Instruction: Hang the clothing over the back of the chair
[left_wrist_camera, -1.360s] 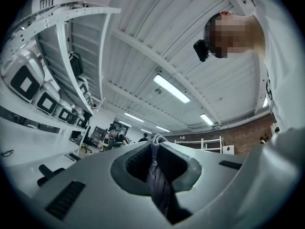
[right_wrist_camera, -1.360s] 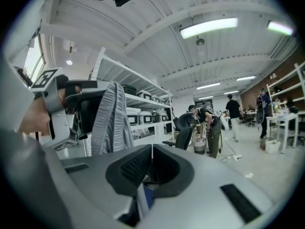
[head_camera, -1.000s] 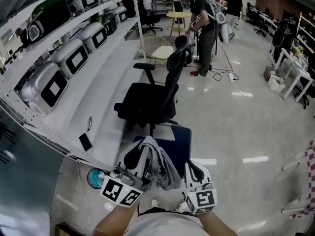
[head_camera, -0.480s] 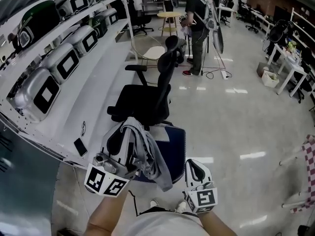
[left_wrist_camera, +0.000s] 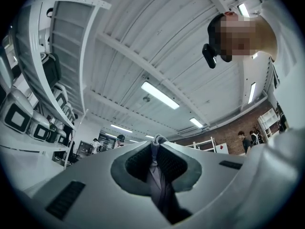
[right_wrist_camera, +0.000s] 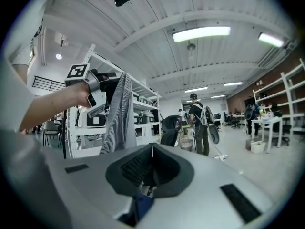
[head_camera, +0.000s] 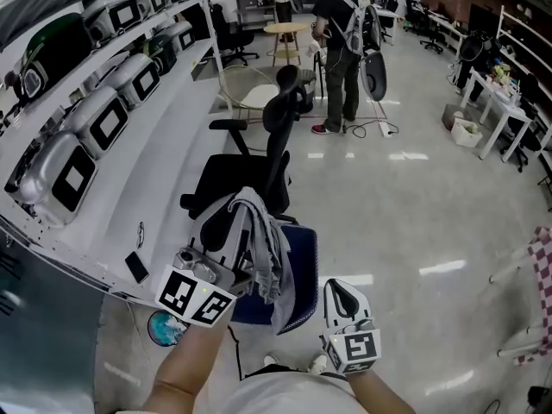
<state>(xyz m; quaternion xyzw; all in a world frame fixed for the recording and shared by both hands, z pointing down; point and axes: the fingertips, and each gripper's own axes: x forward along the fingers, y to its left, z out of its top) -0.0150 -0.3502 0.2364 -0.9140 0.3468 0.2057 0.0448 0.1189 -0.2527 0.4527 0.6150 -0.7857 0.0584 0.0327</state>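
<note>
A black office chair (head_camera: 246, 175) stands ahead of me beside the white shelving, its tall backrest (head_camera: 280, 132) toward the open floor. My left gripper (head_camera: 235, 212) is raised in front of it and shut on a grey garment (head_camera: 263, 248), which drapes over the jaws and hangs down on their right. In the left gripper view the cloth (left_wrist_camera: 156, 175) is pinched between the shut jaws, which point up at the ceiling. My right gripper (head_camera: 339, 287) is lower and to the right, shut and holding nothing. The right gripper view shows the hanging garment (right_wrist_camera: 119, 118) and the chair (right_wrist_camera: 169, 128) beyond.
Long white shelves (head_camera: 129, 197) with several grey machines run along the left; a phone (head_camera: 136, 267) lies on the lowest. A blue seat (head_camera: 297, 266) is just below the grippers. A person with a backpack (head_camera: 341, 50) stands past the chair. Desks (head_camera: 509, 119) line the right.
The left gripper has risen and moved forward toward the chair with the garment still in it. The right gripper has stayed almost in place.
</note>
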